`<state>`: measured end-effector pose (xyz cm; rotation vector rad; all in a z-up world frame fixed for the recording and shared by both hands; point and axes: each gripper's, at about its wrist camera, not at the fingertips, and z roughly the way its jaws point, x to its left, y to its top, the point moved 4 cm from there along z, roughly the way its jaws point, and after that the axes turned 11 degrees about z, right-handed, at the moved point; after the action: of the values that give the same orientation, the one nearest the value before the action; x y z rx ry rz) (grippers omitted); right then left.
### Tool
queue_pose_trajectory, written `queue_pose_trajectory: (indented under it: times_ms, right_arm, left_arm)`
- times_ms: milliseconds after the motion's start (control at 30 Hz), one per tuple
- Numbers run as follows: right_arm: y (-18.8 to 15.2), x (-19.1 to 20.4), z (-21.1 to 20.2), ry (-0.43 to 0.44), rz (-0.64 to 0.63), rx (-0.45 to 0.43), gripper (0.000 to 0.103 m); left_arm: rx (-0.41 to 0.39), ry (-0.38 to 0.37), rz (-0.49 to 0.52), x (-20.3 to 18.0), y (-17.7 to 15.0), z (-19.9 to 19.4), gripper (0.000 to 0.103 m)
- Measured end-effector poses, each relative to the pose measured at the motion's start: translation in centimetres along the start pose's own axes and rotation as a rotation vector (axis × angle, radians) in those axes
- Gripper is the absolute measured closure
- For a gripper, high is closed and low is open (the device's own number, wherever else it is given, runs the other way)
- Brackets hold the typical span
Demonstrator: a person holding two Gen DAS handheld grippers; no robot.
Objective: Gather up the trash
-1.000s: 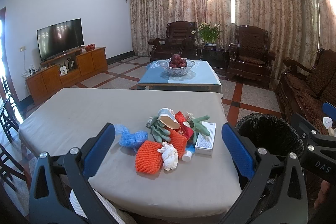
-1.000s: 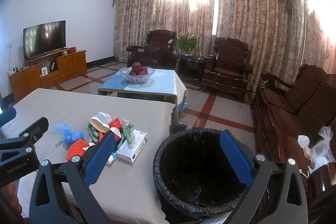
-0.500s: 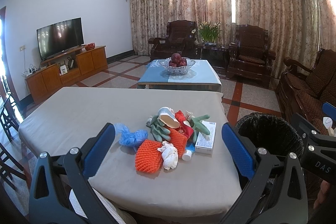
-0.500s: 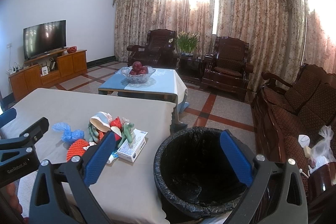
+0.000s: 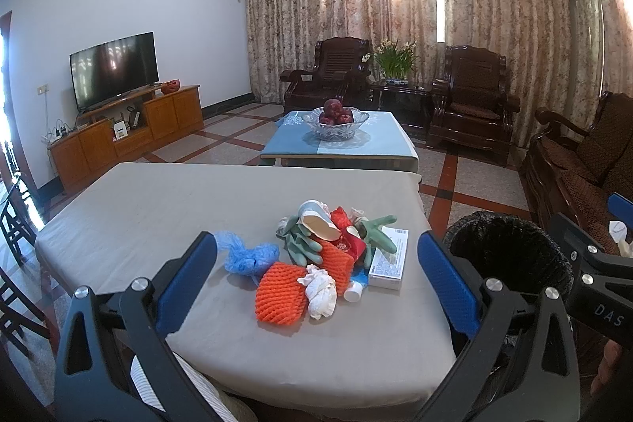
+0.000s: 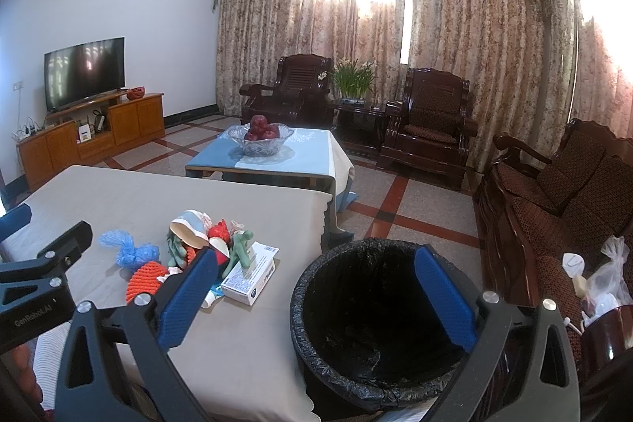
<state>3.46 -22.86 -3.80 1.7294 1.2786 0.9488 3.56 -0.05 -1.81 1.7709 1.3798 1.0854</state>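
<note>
A pile of trash lies on the beige table [image 5: 158, 208]: orange foam nets [image 5: 281, 291], a crumpled white tissue [image 5: 318, 287], a blue plastic bag [image 5: 247, 256], green rubber gloves [image 5: 302, 248], a paper cup [image 5: 316, 220], red wrapping [image 5: 346, 236], a white box [image 5: 389, 256] and a small white bottle [image 5: 352, 291]. My left gripper [image 5: 316, 275] is open and empty, just short of the pile. My right gripper [image 6: 316, 287] is open and empty above the black-lined bin [image 6: 372, 303], which stands right of the table. The pile also shows in the right wrist view [image 6: 190, 256].
A blue-covered coffee table [image 5: 340, 145] with a glass fruit bowl [image 5: 336, 121] stands behind. Dark wooden armchairs [image 5: 470, 105] and a sofa [image 6: 561, 200] line the back and right. A TV cabinet [image 5: 122, 129] is at the left wall. Bags [image 6: 605, 275] lie on the sofa.
</note>
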Motion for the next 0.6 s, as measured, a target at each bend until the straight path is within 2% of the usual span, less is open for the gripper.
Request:
queue_pose_trajectory:
  times_ms: [333, 500, 600]
  right_arm:
    - [-0.1, 0.1, 0.2, 0.003, 0.000, 0.006, 0.006]
    - [-0.8, 0.7, 1.3, 0.020, 0.003, 0.014, 0.006]
    - [-1.9, 1.2, 3.2, 0.054, 0.010, 0.041, 0.006]
  left_arm:
    - [0.004, -0.002, -0.002, 0.3, -0.2, 0.0, 0.005]
    - [0.014, 0.003, -0.011, 1.2, -0.8, 1.3, 0.005]
    - [0.030, 0.051, -0.023, 3.0, -4.0, 4.2, 0.005]
